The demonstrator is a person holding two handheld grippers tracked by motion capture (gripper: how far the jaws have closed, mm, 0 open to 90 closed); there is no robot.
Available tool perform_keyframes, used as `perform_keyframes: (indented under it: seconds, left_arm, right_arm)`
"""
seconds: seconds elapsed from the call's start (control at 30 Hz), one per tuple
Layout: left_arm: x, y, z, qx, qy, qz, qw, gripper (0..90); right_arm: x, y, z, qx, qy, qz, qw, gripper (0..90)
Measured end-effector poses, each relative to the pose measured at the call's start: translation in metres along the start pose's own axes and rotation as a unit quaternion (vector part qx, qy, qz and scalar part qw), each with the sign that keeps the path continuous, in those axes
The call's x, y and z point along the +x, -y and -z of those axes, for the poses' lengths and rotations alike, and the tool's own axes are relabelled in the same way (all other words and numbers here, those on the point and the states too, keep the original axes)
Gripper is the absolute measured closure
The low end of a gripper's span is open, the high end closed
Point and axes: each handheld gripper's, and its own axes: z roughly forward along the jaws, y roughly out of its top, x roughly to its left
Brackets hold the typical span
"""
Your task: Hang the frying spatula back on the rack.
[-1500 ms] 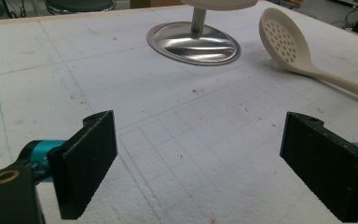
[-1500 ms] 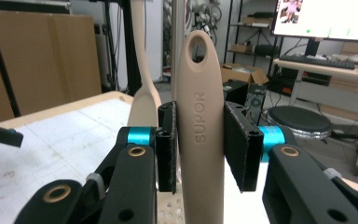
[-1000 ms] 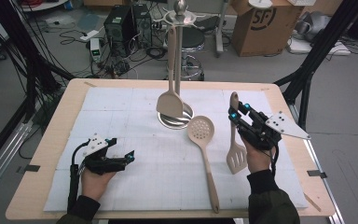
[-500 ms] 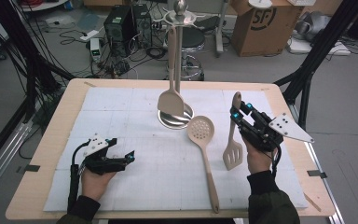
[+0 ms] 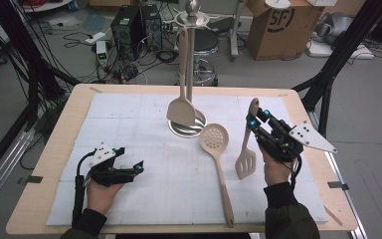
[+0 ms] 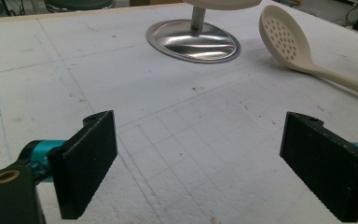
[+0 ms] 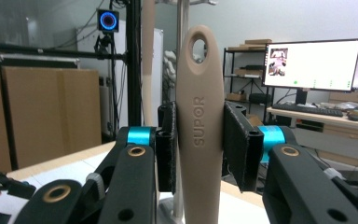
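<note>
My right gripper (image 5: 253, 122) is shut on the handle of a beige slotted turner (image 5: 245, 162), which hangs above the mat with its head down. In the right gripper view the handle (image 7: 199, 93), marked SUPOR, stands upright between the two pads of my right gripper (image 7: 199, 144). My left gripper (image 5: 129, 159) rests on the mat at the left, open and holding nothing; its jaws stand wide apart (image 6: 198, 158). A metal utensil stand (image 5: 191, 50) rises at the back middle, with a beige spatula (image 5: 181, 109) hanging from it. A perforated beige skimmer (image 5: 216, 144) lies on the mat.
A white foam mat (image 5: 129, 114) covers the wooden table (image 5: 59, 139). The stand's round steel base (image 6: 193, 42) sits ahead of the left gripper, with the skimmer bowl (image 6: 282, 37) to its right. A cardboard box (image 5: 278, 25), a computer tower (image 5: 129, 22) and cables lie beyond the table.
The turner's head has swung a little to the left under the right gripper. Both hands have stayed where they were.
</note>
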Motion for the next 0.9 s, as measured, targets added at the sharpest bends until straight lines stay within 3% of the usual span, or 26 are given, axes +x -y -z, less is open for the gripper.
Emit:
perform_keyframes:
  seconds: [0.37, 0.9]
  left_arm:
    - [-0.0001, 0.0000, 0.0001, 0.000, 0.000, 0.000, 1.0000, 11.6]
    - [-0.0001, 0.0002, -0.0005, 0.002, -0.001, -0.002, 1.0000, 11.6]
  right_arm:
    - [0.0014, -0.0016, 0.0031, -0.007, 0.001, 0.002, 1.0000, 67.8]
    - [-0.0038, -0.0042, 0.0079, -0.021, 0.005, -0.014, 0.9997, 68.0]
